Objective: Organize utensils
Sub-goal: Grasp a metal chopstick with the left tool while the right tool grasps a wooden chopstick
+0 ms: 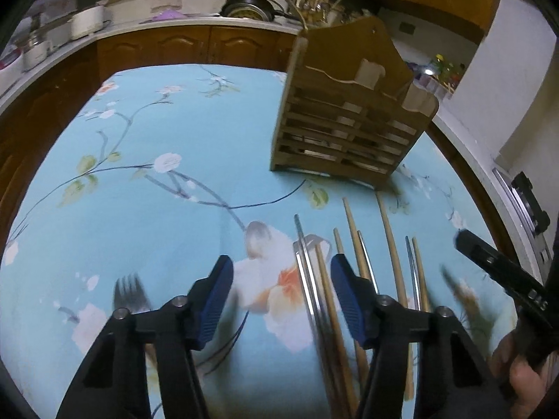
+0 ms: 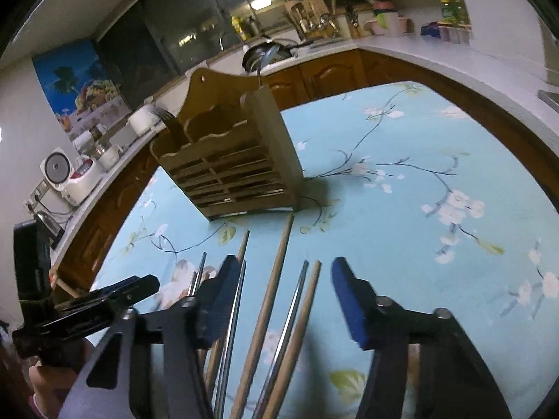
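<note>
Most of the work is still left: ahead of my left tongs (image 1: 281, 279) and right tongs (image 2: 281, 281) the wooden holder (image 2: 237, 160) holds one fork (image 2: 167, 116) and one spoon (image 2: 267, 58). About eight chopsticks (image 2: 276, 279) lie on the surface (image 2: 401, 227) between and beside my half-open, empty tongs; a second fork (image 1: 130, 293) lies left.

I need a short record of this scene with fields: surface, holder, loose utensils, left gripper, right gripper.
surface: table with a blue flowered cloth
holder: wooden caddy standing upright, a fork in one compartment
loose utensils: wooden and metal chopsticks lying in front of the caddy; another fork lying apart on the cloth
left gripper: open, holding nothing
right gripper: open, above the chopsticks, no grip yet
</note>
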Demonstrator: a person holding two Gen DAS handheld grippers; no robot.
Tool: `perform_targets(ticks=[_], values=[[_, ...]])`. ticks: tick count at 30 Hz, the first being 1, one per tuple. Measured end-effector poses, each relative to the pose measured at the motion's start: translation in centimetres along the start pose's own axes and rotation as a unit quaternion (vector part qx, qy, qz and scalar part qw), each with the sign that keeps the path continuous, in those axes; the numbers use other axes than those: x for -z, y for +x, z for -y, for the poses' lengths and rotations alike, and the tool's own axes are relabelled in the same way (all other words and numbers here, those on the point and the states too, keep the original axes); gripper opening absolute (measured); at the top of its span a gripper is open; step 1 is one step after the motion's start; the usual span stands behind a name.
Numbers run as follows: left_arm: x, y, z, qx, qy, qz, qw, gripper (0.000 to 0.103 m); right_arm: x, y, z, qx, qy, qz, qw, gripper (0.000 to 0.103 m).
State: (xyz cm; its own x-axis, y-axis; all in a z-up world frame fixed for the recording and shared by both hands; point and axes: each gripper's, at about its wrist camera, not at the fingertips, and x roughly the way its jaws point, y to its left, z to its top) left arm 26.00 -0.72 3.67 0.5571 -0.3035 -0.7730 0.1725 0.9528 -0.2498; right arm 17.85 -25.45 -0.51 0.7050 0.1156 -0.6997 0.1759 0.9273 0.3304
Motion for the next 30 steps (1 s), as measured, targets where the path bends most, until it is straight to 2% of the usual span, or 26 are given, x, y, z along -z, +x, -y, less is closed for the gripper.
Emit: perform_targets(ticks=[3, 4, 7, 15, 17, 21, 23, 24, 27, 30], values=[[-1.2, 1.8, 0.5, 0.001, 0.009, -0.015, 0.9998, 0.047, -0.9, 1.9, -0.1, 0.001, -0.002, -0.016, 1.0, 0.041], [-1.5, 2.4, 0.6, 0.002, 0.013, -0.019, 0.9997, 0.042, -1.1, 2.4, -0.1, 0.001, -0.002, -0.02, 1.0, 0.037], [-2.5, 4.0, 1.0, -0.002, 0.021, -0.031, 0.9993, 0.036, -2.0, 4.0, 0.0, 0.005, -0.002, -0.03, 1.0, 0.032], [-3.5, 8.0, 2.1, -0.007, 0.048, -0.067, 0.9966, 0.024, -3.0, 7.6, -0.4, 0.027, -0.021, -0.066, 0.997, 0.026], [-3.5, 8.6, 2.3, -0.014, 0.058, -0.063, 0.9962, 0.021, -2.9, 8.5, -0.5, 0.034, -0.028, -0.079, 0.996, 0.024], [-3.5, 9.4, 2.8, -0.028, 0.072, -0.058, 0.9953, 0.008, -2.4, 9.5, -2.3, 0.071, -0.086, -0.084, 0.99, 0.024], [-3.4, 9.6, 3.0, -0.028, 0.077, -0.055, 0.9951, 0.005, -2.1, 9.9, -2.8, 0.087, -0.108, -0.08, 0.987, 0.018], [-3.3, 9.8, 3.0, -0.027, 0.076, -0.053, 0.9953, 0.005, -1.9, 9.9, -3.1, 0.101, -0.122, -0.075, 0.985, 0.011], [-3.2, 9.9, 3.0, -0.023, 0.069, -0.05, 0.9961, 0.004, -1.8, 9.7, -3.1, 0.091, -0.114, -0.074, 0.987, 0.007], [-3.1, 9.1, 2.8, -0.011, 0.059, -0.041, 0.9973, 0.004, -2.0, 8.7, -2.3, 0.061, -0.082, -0.072, 0.992, 0.007]])
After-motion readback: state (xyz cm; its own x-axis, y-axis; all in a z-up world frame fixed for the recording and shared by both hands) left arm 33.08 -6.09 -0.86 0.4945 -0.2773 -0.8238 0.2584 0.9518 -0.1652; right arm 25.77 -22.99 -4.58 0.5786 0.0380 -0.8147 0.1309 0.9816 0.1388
